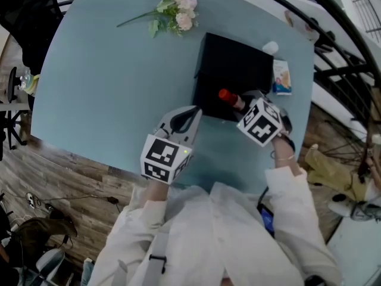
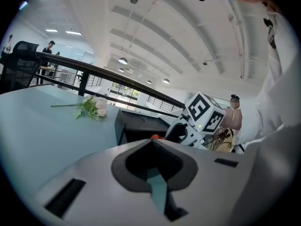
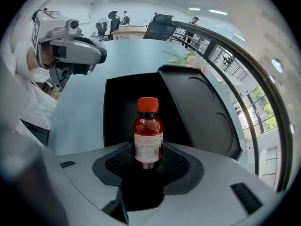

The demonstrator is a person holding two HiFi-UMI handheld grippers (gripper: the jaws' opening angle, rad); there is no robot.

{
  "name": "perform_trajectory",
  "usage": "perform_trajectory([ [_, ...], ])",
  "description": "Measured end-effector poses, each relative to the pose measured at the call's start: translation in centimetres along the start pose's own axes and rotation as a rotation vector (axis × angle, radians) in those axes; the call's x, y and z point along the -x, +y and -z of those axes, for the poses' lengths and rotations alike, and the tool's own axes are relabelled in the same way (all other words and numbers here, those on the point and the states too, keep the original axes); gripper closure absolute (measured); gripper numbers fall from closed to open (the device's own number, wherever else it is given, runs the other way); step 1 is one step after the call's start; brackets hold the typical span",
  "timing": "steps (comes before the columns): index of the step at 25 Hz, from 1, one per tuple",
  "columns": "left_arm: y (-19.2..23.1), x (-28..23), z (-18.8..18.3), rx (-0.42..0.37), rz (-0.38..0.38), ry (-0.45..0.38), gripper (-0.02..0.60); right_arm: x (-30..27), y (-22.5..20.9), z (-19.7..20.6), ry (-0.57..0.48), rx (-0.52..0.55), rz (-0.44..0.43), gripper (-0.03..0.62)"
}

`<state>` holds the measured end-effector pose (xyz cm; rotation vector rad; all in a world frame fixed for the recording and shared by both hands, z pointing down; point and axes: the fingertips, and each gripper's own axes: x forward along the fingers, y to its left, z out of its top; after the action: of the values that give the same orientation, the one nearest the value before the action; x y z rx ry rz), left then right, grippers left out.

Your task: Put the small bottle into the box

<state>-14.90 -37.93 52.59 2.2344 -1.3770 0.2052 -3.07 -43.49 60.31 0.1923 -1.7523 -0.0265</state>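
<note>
The right gripper [image 3: 148,160] has its fingers [image 3: 178,166] clamped on the small bottle [image 3: 148,133], amber glass with a red cap, held over the near edge of the open black box [image 1: 232,70] on the desk [image 1: 107,82]. The left gripper [image 1: 190,118] is just beside the box's near corner, its fingers closed on nothing. 1 flower sprig [image 1: 175,12] lies beyond.

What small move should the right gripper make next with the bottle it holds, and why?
Probably ease it forward and down into the black box. The right gripper is shut on the small bottle, which stands upright, and the box lies open just ahead with its lid tilted back.
</note>
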Motion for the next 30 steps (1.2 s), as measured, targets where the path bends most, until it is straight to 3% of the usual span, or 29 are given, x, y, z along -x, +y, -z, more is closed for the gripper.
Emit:
perform_trajectory([
  [10,0.5,-0.1,-0.1,0.019,-0.003,-0.006,0.580,-0.7,0.2,0.1,0.040,0.014,-0.010,0.421],
  [16,0.0,-0.1,-0.1,0.024,0.011,0.005,0.580,0.0,-0.3,-0.2,-0.014,-0.006,0.065,0.421],
  [23,-0.9,-0.4,-1.1,-0.015,0.042,0.014,0.580,3.4,-1.6,-1.2,-0.208,-0.194,0.153,0.421],
  [30,-2.4,-0.6,-3.1,-0.070,0.064,0.010,0.580,8.4,-1.7,-1.8,-0.540,-0.473,0.224,0.421],
])
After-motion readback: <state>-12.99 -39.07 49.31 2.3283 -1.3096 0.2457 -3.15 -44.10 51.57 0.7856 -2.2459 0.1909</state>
